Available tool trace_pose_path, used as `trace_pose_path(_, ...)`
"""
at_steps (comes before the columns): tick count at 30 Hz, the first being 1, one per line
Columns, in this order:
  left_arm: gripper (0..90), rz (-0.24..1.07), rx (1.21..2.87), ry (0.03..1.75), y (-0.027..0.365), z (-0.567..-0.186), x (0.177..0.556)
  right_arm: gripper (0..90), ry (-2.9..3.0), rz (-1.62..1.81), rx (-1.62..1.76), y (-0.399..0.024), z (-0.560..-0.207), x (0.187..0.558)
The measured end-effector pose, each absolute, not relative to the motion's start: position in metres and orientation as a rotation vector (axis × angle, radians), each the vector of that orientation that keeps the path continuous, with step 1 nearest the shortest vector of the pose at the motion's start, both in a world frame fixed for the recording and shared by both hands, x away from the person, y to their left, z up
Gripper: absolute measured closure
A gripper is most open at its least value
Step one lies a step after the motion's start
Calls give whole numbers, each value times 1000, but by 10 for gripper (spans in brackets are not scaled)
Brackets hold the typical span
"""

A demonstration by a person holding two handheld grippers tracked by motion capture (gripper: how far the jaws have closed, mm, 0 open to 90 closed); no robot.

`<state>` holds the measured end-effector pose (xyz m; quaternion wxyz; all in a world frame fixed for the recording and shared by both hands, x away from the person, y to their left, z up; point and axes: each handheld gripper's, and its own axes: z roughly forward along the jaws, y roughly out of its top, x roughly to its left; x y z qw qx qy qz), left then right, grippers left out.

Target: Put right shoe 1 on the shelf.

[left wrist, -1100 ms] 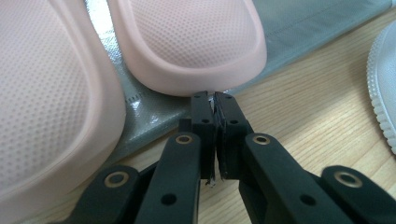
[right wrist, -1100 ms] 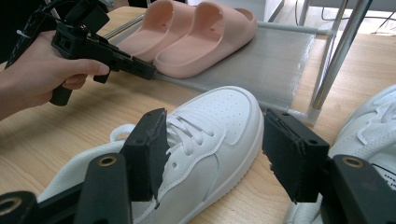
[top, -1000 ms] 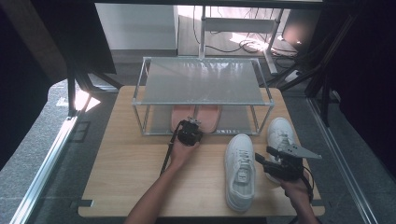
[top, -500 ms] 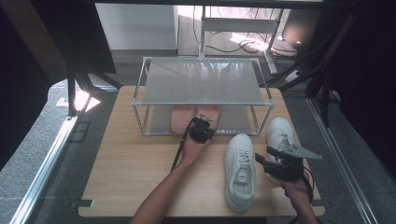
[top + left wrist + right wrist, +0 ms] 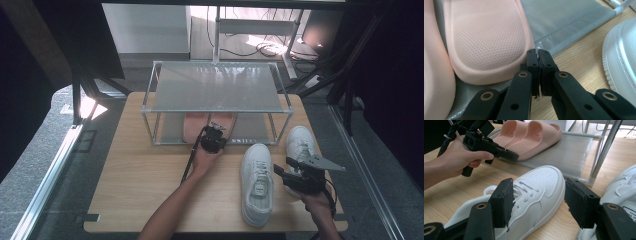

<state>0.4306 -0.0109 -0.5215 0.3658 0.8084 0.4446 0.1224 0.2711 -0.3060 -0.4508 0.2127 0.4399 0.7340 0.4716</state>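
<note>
1. Setting: a wooden table [image 5: 150, 185] carries a low shoe rack [image 5: 215, 107] with a grey fabric lower shelf [image 5: 571, 17].

2. Items in hand: a pair of pink slippers [image 5: 207, 125] lies side by side on the lower shelf, heels toward the person. The right-hand slipper [image 5: 486, 42] sits with its heel edge just short of the shelf's front hem.

3. Left gripper [image 5: 214, 139]: its jaws are pressed together with nothing between them, the tips just beside the heel corner of that slipper, over the shelf's front edge. Whether the tips touch the slipper cannot be told.

4. Right gripper [image 5: 285, 172]: its jaws stand spread and hold nothing, flanking the toe of a white sneaker [image 5: 256, 182] that lies on the table. A second white sneaker [image 5: 299, 145] lies just to its right, near the rack's front leg.

5. Step judged: the slippers appear placed, and the closed left tool seems to be squaring them with a nudge.

6. Next move judged: it calls for clearing the left tool from the shelf front, then closing the right jaws across the sneaker's width, firm enough to lift it without crushing the upper.
</note>
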Motion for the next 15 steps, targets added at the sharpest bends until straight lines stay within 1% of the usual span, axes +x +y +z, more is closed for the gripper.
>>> trace_pose_path(7,844,305,2067,1106,-3,-514,422,411,2042,1306,1223,-306,-452,272)
trace_pose_path(9,825,272,2054,1095,3,-510,418,411,2040,1308,1225,-306,-452,272)
trace_pose_path(11,784,211,2044,1070,9,-507,413,411,2044,1303,1224,-306,-452,272)
trace_pose_path(13,742,239,2043,1055,14,-503,405,411,2042,1305,1222,-305,-451,271)
trace_pose_path(15,687,221,2035,1049,21,-499,397,411,2040,1307,1220,-305,-450,271)
